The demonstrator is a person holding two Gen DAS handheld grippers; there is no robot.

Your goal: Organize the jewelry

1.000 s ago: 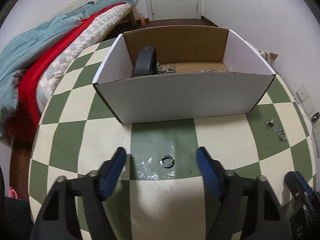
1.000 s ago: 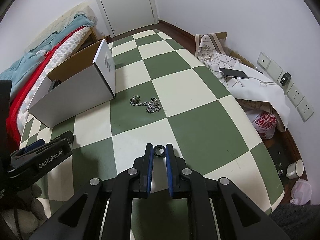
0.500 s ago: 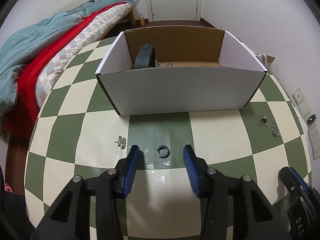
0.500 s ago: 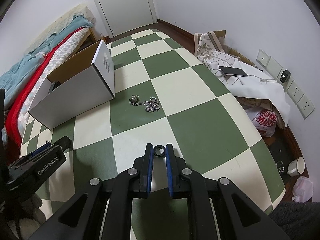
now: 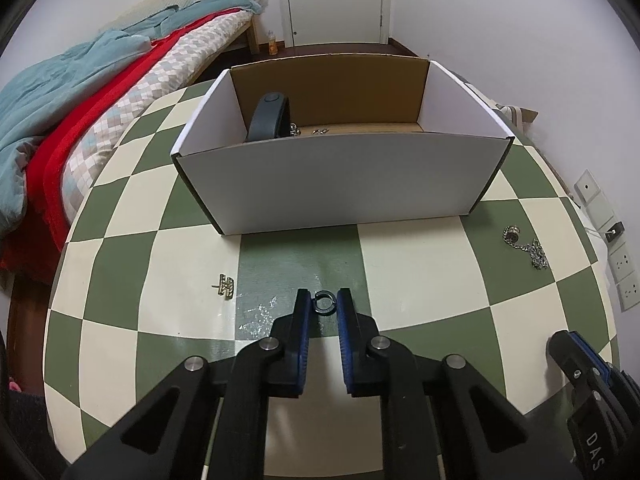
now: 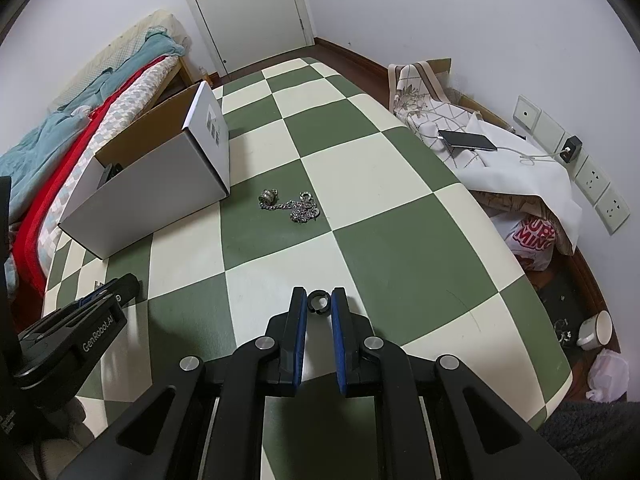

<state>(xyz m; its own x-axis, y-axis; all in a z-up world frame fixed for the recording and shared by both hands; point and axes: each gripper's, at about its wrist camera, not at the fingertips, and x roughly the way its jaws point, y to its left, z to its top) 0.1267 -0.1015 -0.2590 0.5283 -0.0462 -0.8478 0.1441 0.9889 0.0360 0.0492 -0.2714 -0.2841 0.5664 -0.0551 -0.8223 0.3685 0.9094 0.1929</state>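
Note:
On a green square of the checkered table (image 5: 420,260) lies a small black ring (image 5: 324,311). My left gripper (image 5: 324,300) is closing on it, and the blue pads touch its two sides. My right gripper (image 6: 319,300) is shut on a second black ring (image 6: 319,292) just above the table. Behind stands the open white cardboard box (image 5: 340,184), also in the right wrist view (image 6: 160,192), with a dark wristband (image 5: 269,118) and bits of chain inside. Loose on the table are a gold clasp piece (image 5: 226,286) and a silver chain with a pendant (image 6: 294,206).
A bed with teal and red covers (image 5: 80,100) runs along the table's left side. A phone (image 6: 468,140) on cloth and wall sockets (image 6: 592,184) are past the right edge. Bags and a bowl (image 6: 596,328) lie on the floor there.
My left gripper's jaws have closed from wide apart onto the black ring. The gold clasp has come into the left view. My right gripper still holds its ring in the same place.

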